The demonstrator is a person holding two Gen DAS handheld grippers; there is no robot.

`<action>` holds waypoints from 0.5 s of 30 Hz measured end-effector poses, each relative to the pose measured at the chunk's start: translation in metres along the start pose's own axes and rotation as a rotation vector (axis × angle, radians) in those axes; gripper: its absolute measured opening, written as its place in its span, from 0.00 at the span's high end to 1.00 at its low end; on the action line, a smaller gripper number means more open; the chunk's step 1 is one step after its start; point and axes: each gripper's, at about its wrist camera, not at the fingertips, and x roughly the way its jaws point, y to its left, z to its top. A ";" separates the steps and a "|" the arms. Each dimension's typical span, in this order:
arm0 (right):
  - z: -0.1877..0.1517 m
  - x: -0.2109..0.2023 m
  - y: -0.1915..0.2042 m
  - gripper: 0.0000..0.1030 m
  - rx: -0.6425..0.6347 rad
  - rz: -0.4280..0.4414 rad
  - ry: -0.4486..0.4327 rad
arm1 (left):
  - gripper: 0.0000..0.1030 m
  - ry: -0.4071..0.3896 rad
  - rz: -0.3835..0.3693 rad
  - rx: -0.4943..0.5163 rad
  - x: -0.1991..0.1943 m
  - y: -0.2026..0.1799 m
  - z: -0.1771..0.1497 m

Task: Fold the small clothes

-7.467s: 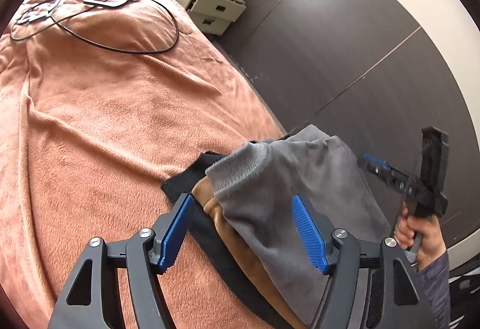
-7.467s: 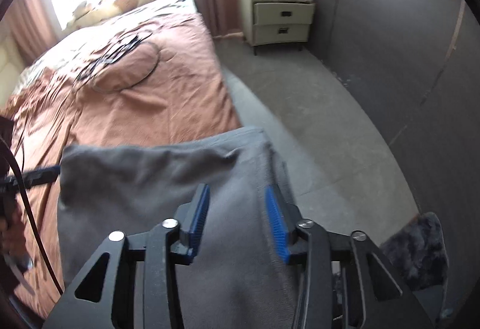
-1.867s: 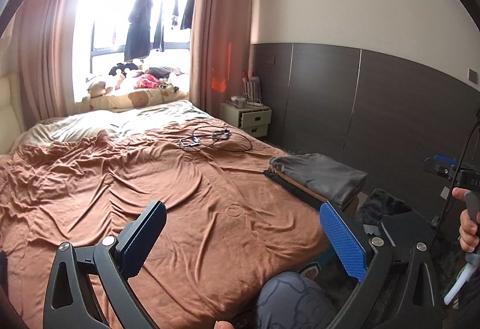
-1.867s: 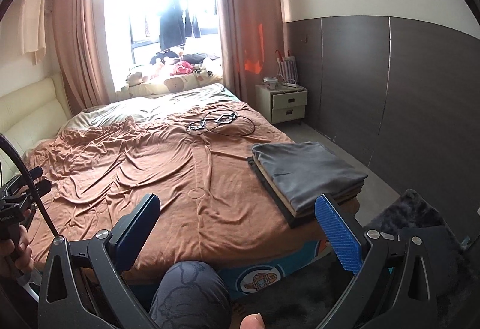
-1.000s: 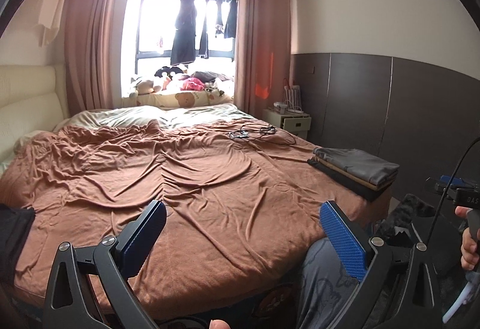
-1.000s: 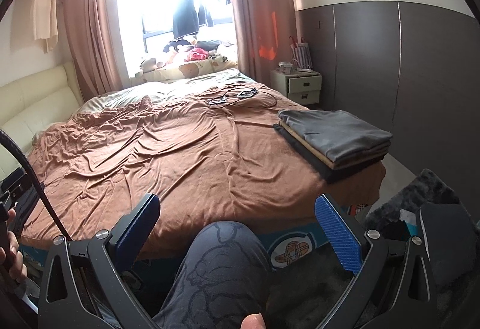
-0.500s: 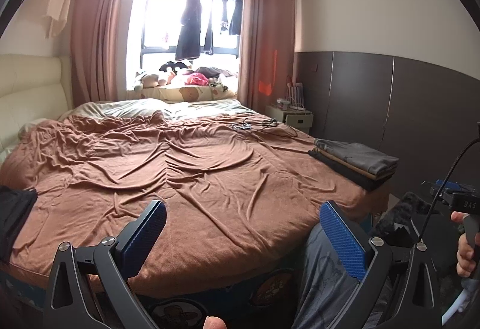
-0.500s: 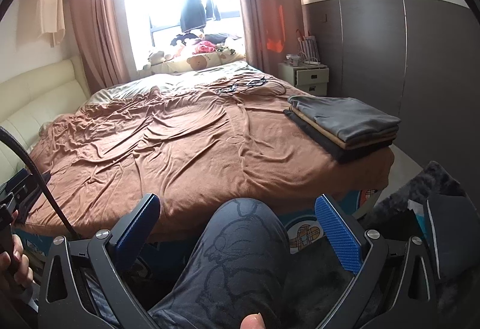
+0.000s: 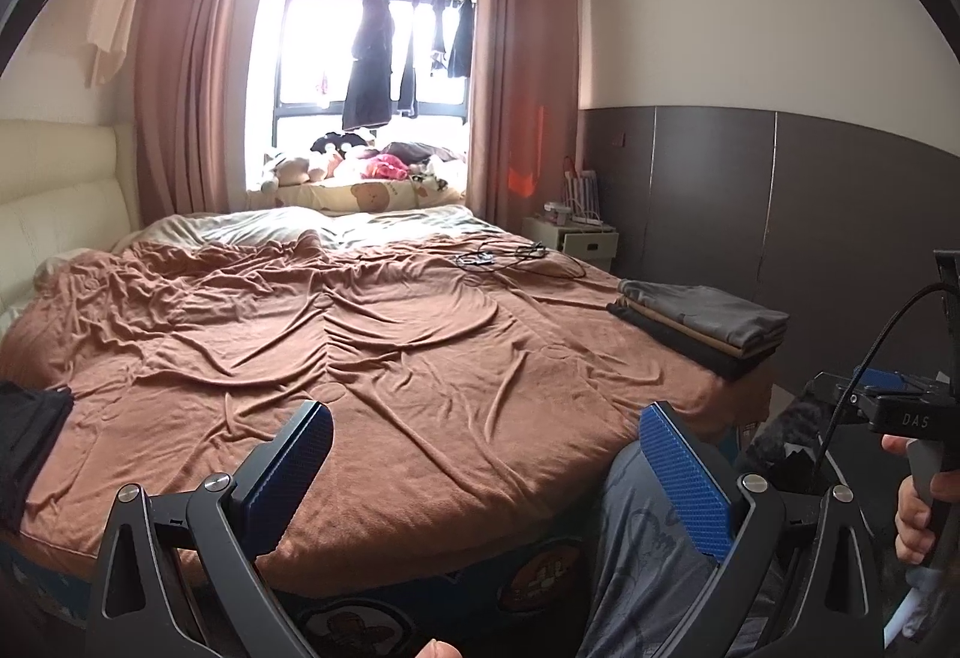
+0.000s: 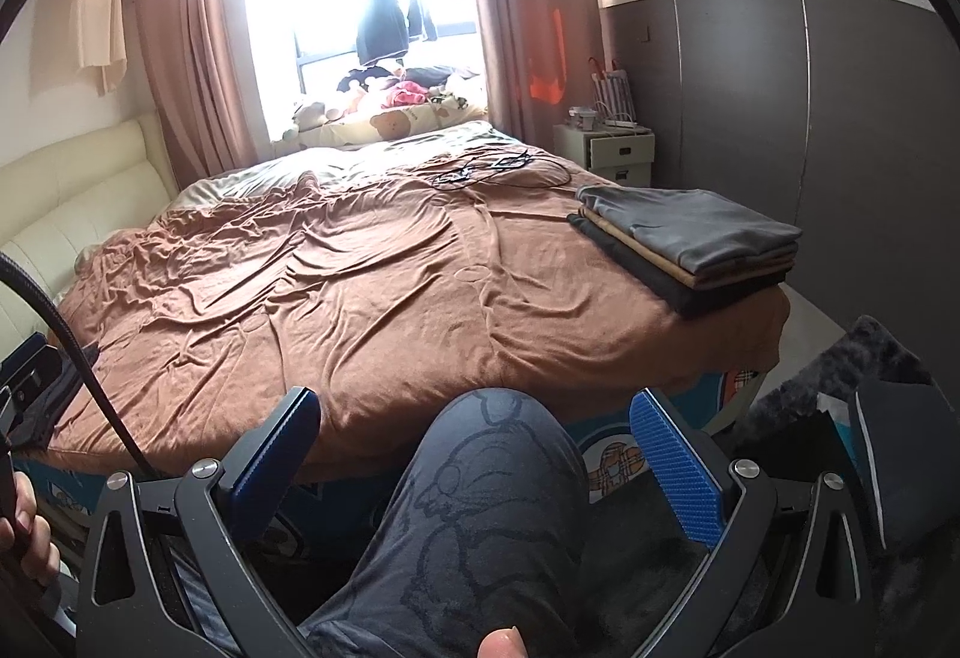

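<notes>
your folded clothes (image 10: 690, 244) sit in a neat pile on the far right corner of the bed (image 10: 372, 286). a grey piece is on top, a tan one is under it, and a black one is at the bottom. the pile lies flat, close to the right edge of the brown blanket (image 9: 372, 352).

nothing is touching the pile. your left hand-held gripper (image 9: 480, 472) is held back from the bed with its two blue pads wide apart and nothing between them. your right hand-held gripper (image 10: 474, 454) is the same: pads wide apart, holding nothing, low near the foot of the bed. your knee (image 10: 498, 472) in dark patterned pants shows between its pads.

a dark cloth (image 9: 24, 436) lies at the left edge of the bed, well apart from the pile. a black cable (image 10: 492, 172) is coiled on the blanket near the far end, just past the pile.

beside the bed on the right stands a small white nightstand (image 10: 612, 148) against a dark panelled wall (image 10: 840, 118). a fuzzy dark rug (image 10: 840, 376) lies on the floor below the pile. at the far end, soft toys (image 9: 336, 166) line the window sill, dark clothes (image 9: 372, 64) hang in the bright window, and pink curtains (image 9: 192, 76) hang on both sides. a cream headboard (image 10: 78, 184) runs along the left.
</notes>
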 end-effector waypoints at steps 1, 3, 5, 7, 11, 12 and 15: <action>0.000 -0.001 0.001 0.00 -0.006 -0.001 -0.003 | 0.00 -0.001 -0.005 -0.001 0.000 0.000 0.000; -0.001 -0.002 0.003 0.00 -0.016 0.004 -0.003 | 0.00 -0.003 -0.004 -0.001 -0.001 -0.001 0.000; -0.003 -0.002 0.003 0.00 -0.019 0.006 -0.005 | 0.00 -0.005 -0.006 0.001 -0.002 -0.001 0.000; -0.002 -0.002 0.002 0.00 -0.019 0.008 -0.008 | 0.00 -0.006 -0.004 0.005 -0.002 -0.002 0.000; -0.003 -0.003 0.001 0.00 -0.017 0.002 -0.017 | 0.00 -0.010 -0.003 0.003 -0.003 0.000 0.000; -0.003 -0.002 0.000 0.00 -0.018 0.003 -0.016 | 0.00 -0.009 -0.004 0.001 -0.003 0.000 0.000; -0.003 -0.002 -0.001 0.00 -0.017 0.005 -0.015 | 0.00 -0.006 -0.005 -0.004 -0.002 0.001 -0.001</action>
